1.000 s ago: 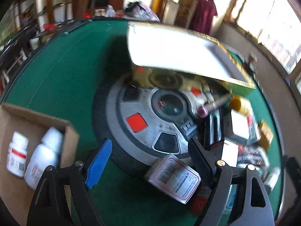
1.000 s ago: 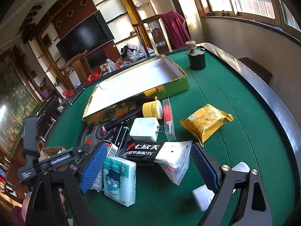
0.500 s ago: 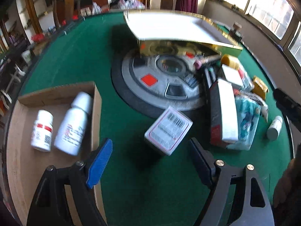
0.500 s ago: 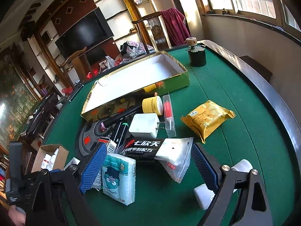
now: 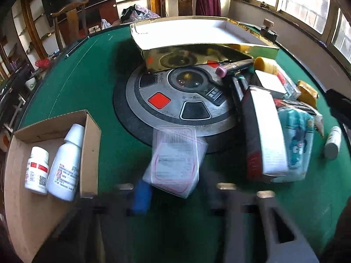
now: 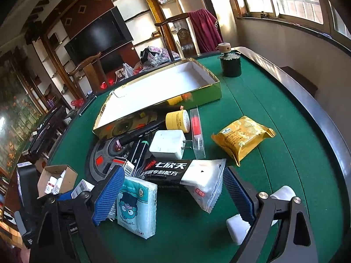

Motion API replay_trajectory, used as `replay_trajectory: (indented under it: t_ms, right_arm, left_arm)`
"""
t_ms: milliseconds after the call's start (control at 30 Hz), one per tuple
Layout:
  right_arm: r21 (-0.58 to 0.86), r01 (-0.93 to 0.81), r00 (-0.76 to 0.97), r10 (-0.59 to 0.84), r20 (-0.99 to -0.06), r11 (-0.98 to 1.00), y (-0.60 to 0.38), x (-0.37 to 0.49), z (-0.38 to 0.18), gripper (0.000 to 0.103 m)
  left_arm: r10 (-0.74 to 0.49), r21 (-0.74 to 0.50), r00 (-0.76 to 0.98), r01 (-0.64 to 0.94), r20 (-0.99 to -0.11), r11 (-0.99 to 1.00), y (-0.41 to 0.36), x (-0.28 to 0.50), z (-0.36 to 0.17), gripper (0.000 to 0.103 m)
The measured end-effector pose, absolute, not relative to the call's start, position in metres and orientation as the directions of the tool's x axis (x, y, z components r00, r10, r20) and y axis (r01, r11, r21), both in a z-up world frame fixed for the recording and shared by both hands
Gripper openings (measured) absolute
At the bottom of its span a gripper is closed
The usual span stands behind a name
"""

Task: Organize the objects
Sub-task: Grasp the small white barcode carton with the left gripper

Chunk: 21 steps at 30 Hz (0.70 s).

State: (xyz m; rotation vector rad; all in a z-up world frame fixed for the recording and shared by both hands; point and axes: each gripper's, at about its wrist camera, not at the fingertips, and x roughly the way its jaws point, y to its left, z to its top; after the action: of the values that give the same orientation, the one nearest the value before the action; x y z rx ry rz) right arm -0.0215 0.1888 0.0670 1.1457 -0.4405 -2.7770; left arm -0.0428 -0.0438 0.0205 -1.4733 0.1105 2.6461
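Our left hand-held gripper [image 5: 175, 197] points down at the green table [image 5: 87, 76], and its fingers are smeared by motion. Its jaws have just been closing, and a white medicine box [image 5: 175, 160] with a pink border and a barcode lies tilted between the fingertips. The blur keeps us from telling whether the pads actually press on it.

To the left of this hand-held gripper sits an open cardboard box [image 5: 92, 153]. A small white bottle [image 5: 36, 171] with a red label and a taller white bottle [image 5: 65, 162] lie side by side in it. Beyond the medicine box is a round grey console [image 5: 175, 100] set into the table, with an open gold tray [image 5: 197, 50] resting partly on its far edge. To the right lies a long red and white carton [image 5: 267, 135].

Our right hand-held gripper [image 6: 172, 175] hovers with its blue pads spread wide and pinches nothing. Just ahead, between the fingertips, lies a black and white sachet [image 6: 182, 171] printed in Chinese. A teal tissue pack [image 6: 136, 206] (the one with a cartoon face) lies beside the left pad. Farther ahead are a white charger [image 6: 166, 144] and a yellow jar [image 6: 177, 120], and off to the right a yellow cracker packet [image 6: 241, 138]. A white adapter [image 6: 237, 228] lies partly hidden under the right finger.
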Motion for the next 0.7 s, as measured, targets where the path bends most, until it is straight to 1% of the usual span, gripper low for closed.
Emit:
replay_trajectory:
  t_ms: [133,300,400,433,500,567,600,633,667,700]
  right_arm:
    - [0.298,0.001,-0.712,-0.21,-0.67,-0.954,0.187,-0.021,0.067,0.094]
    - [0.302,0.037,-0.728,-0.233,-0.644,-0.952,0.183,-0.018,0.069,0.094]
    - [0.321,0.041,-0.739,-0.245,-0.628,-0.946,0.18,-0.014,0.077,0.094]
    - [0.373,0.055,-0.729,-0.293,-0.618,-0.926,0.181,-0.013,0.081,0.094]
    - [0.51,0.117,-0.685,-0.441,-0.579,-0.852,0.178,-0.012,0.087,0.094]
    - [0.639,0.17,-0.598,-0.594,-0.538,-0.75,0.163,-0.018,0.084,0.093]
    - [0.672,0.183,-0.558,-0.638,-0.53,-0.718,0.154,-0.022,0.081,0.092]
    - [0.693,0.193,-0.499,-0.677,-0.541,-0.695,0.138,-0.029,0.075,0.088]
    - [0.688,0.196,-0.474,-0.681,-0.557,-0.699,0.128,-0.033,0.072,0.086]
    - [0.659,0.192,-0.456,-0.661,-0.597,-0.727,0.115,-0.038,0.068,0.082]
  left_arm:
    - [0.108,-0.046,-0.565,-0.124,-0.818,-0.991,-0.049,-0.021,0.036,0.033]
    - [0.22,-0.206,-0.604,-0.092,-0.766,-0.974,-0.075,0.021,0.065,0.034]
    - [0.247,-0.258,-0.627,-0.074,-0.739,-0.963,-0.095,0.048,0.076,0.034]
    - [0.247,-0.262,-0.634,-0.072,-0.732,-0.962,-0.1,0.055,0.078,0.034]
    - [0.232,-0.251,-0.654,-0.067,-0.72,-0.966,-0.11,0.069,0.082,0.034]
    - [0.227,-0.253,-0.672,-0.061,-0.705,-0.966,-0.12,0.079,0.084,0.034]
    - [0.228,-0.258,-0.677,-0.058,-0.7,-0.964,-0.124,0.083,0.085,0.034]
    - [0.229,-0.264,-0.684,-0.055,-0.693,-0.963,-0.129,0.088,0.086,0.034]
    - [0.231,-0.271,-0.69,-0.052,-0.686,-0.961,-0.135,0.092,0.087,0.034]
    - [0.232,-0.275,-0.693,-0.05,-0.683,-0.96,-0.14,0.095,0.087,0.034]
